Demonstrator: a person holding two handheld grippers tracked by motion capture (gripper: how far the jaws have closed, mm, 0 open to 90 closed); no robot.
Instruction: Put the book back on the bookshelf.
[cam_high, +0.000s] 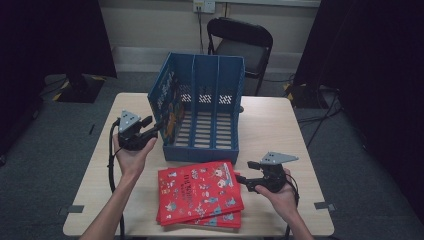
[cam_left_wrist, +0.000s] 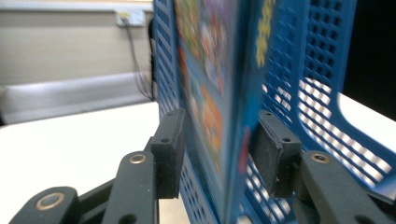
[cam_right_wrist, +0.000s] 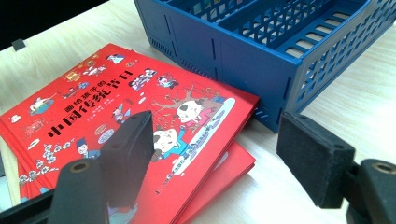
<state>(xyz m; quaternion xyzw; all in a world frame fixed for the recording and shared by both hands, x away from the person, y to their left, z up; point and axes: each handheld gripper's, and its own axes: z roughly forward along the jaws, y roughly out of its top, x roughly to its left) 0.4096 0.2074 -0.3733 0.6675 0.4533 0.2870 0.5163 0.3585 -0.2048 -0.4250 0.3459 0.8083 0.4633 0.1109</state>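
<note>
- Nearest the lens: two red picture books (cam_high: 200, 192) stacked flat at the near table edge, top one skewed over the lower.
- Right gripper (cam_high: 248, 176) held low and level just right of the stack, palm under its body, jaws pointing left at the book edge; jaws wide apart, nothing between them.
- Seen in right gripper view: red cover (cam_right_wrist: 126, 116) beyond the left pad, bare tabletop ahead of the right pad.
- Left gripper (cam_high: 154, 126) raised at the file rack's left front corner, wrist cocked up, forearm coming in from the bottom left.
- Left jaws partly spread, straddling the blue picture book (cam_left_wrist: 215, 93); small gaps visible at both pads (cam_left_wrist: 168, 149), no press on the cover.
- Blue book standing upright in the leftmost compartment of the blue file rack (cam_high: 202, 107), against the left wall.
- Middle and right compartments free.
- Open tabletop (cam_high: 270, 125) right of the rack; narrower strip on its left.
</note>
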